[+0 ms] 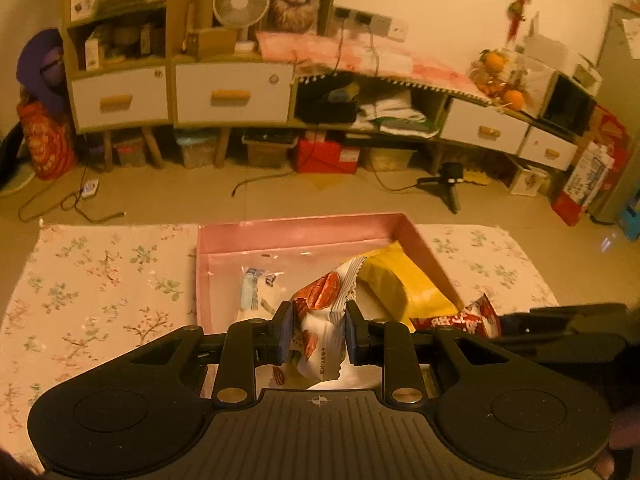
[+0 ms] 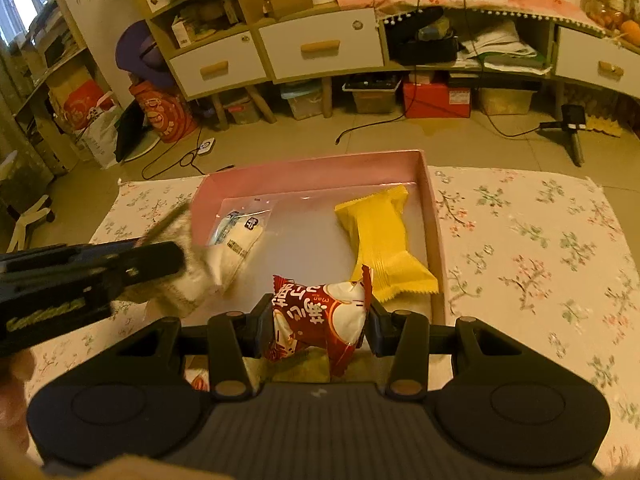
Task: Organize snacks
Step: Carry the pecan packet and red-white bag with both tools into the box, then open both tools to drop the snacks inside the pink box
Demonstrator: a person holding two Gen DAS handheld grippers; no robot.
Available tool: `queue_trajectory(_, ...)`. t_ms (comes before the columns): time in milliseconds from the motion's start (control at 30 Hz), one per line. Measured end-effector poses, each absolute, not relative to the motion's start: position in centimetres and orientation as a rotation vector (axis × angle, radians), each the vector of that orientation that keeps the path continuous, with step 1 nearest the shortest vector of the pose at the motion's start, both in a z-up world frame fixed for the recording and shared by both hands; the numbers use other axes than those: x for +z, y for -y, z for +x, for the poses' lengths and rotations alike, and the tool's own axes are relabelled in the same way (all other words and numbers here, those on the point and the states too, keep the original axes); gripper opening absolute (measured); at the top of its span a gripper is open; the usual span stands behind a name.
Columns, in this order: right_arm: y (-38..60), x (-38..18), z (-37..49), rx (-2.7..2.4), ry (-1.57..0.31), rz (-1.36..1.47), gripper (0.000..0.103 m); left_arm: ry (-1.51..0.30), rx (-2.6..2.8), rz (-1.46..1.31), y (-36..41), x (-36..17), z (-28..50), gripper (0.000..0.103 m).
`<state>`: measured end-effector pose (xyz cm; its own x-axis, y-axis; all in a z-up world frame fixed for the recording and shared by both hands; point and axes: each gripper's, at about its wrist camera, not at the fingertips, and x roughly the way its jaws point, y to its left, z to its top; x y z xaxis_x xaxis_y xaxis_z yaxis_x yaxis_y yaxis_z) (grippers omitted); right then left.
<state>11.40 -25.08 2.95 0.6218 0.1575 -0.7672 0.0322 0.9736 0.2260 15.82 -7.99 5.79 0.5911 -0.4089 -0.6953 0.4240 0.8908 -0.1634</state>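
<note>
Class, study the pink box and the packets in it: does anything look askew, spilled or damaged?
Nothing is spilled or torn. The yellow packet and the white packet lie at loose angles inside the pink box, not lined up.

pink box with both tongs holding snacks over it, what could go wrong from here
Both tongs crowd the near edge of the pink cardboard box, so they might bump. The right tongs pinch the red-and-white puffy packet only at its sides; it could slip. It may land on the yellow wrapped snack.

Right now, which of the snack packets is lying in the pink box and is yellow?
The plain yellow packet, lying loose along the right wall of the pink box; the other loose packet there is white with blue, and two more are gripped.
</note>
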Motion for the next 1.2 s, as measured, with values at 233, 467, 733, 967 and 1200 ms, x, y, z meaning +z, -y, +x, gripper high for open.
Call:
queue_trajectory(233,24.8,2.3,12.7,0.104,-0.893,0.224,0.042,-0.844,-0.442,0.016,9.5,3.9,19.3,0.024)
queue_trajectory(467,24.6,1.3,13.8,0.105,-0.911,0.226,0.042,-0.853,-0.427,0.034,10.7,2.8,21.1,0.024)
queue_trajectory(733,24.3,1.0,14.3,0.113,-0.914,0.217,0.040,-0.865,-0.409,0.021,10.8,1.9,22.5,0.025)
queue_trajectory(967,24.1,1.3,14.4,0.125,-0.897,0.213,0.063,-0.852,-0.435,0.018,10.3,1.8,22.6,0.043)
queue_trajectory(1200,24.1,1.7,14.0,0.107,-0.901,0.208,0.071,-0.846,-0.449,-0.013,9.6,2.6,21.9,0.063)
